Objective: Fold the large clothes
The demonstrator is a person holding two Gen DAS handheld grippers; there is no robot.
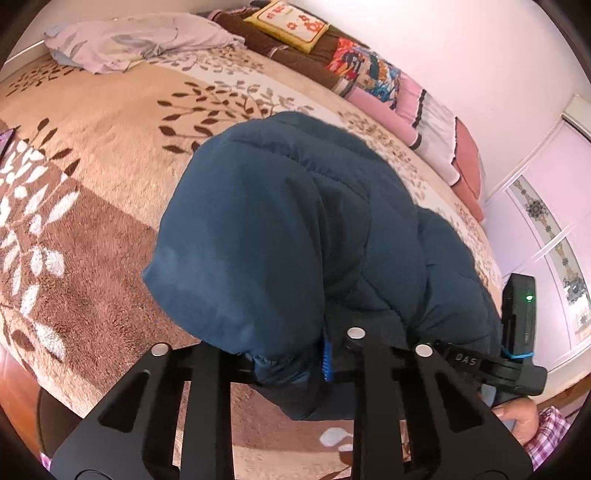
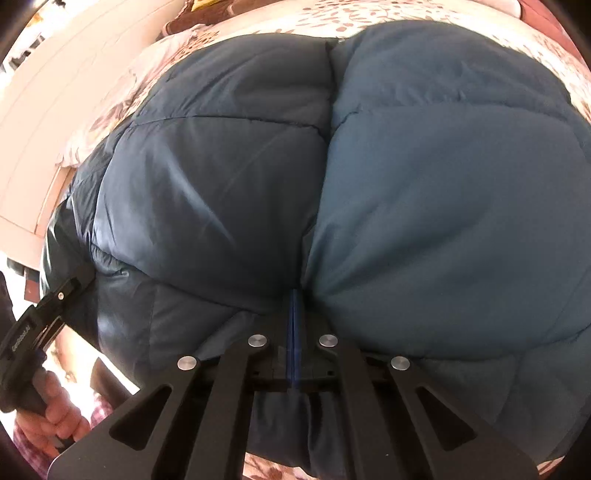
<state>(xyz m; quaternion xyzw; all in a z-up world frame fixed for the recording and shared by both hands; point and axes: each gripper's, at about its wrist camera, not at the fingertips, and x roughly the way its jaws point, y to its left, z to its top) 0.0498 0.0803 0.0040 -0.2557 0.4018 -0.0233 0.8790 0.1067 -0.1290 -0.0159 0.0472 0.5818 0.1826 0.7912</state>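
Because the puffy jacket [image 1: 280,229] on the bed [image 1: 92,155] is light, soft and slippery, both grippers' jaws pinching its hem near the bed's front edge suit it best.

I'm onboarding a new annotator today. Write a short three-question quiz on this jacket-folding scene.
1. True or false: the right gripper is shut on the blue jacket.
2. What does the jacket lie on? A) bare floor B) leaf-patterned blanket C) wooden table
3. Name the yellow thing at the far edge of the bed in the left wrist view.

Key: 1 true; 2 B; 3 a yellow cushion with orange flowers.
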